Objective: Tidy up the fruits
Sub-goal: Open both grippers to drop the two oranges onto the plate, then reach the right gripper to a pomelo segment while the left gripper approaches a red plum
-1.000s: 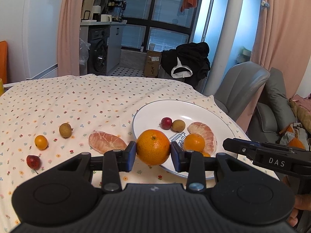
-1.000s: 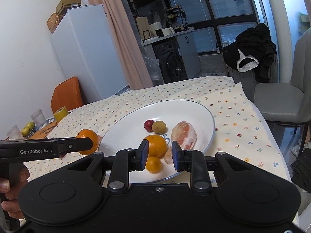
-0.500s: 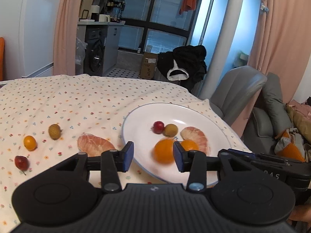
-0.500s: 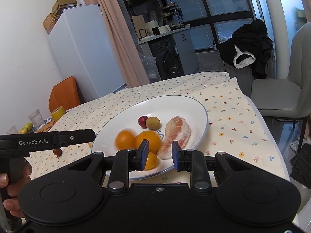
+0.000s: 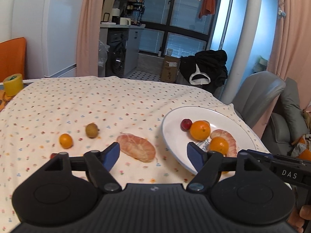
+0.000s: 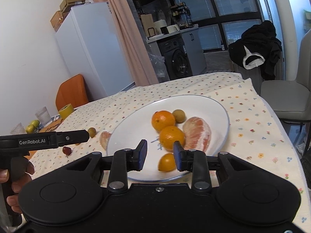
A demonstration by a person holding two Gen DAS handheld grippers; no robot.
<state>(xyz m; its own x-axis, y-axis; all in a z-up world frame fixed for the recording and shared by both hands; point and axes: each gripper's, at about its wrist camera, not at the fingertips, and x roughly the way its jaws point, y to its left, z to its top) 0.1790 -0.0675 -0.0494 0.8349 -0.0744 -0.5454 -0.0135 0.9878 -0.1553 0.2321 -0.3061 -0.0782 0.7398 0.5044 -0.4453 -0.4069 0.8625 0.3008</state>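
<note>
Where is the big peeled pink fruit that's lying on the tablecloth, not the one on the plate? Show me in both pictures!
Left wrist view: the peeled fruit segment lies on the tablecloth in the lower middle, just left of the white plate.
Right wrist view: only part of it peeks out at the plate's left rim.
Shared landmark: the white plate.

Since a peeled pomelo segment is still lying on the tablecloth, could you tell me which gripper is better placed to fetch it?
Left. The left gripper is open and empty, with the peeled pomelo segment just ahead between its fingers; the right gripper hangs over the plate.
</note>
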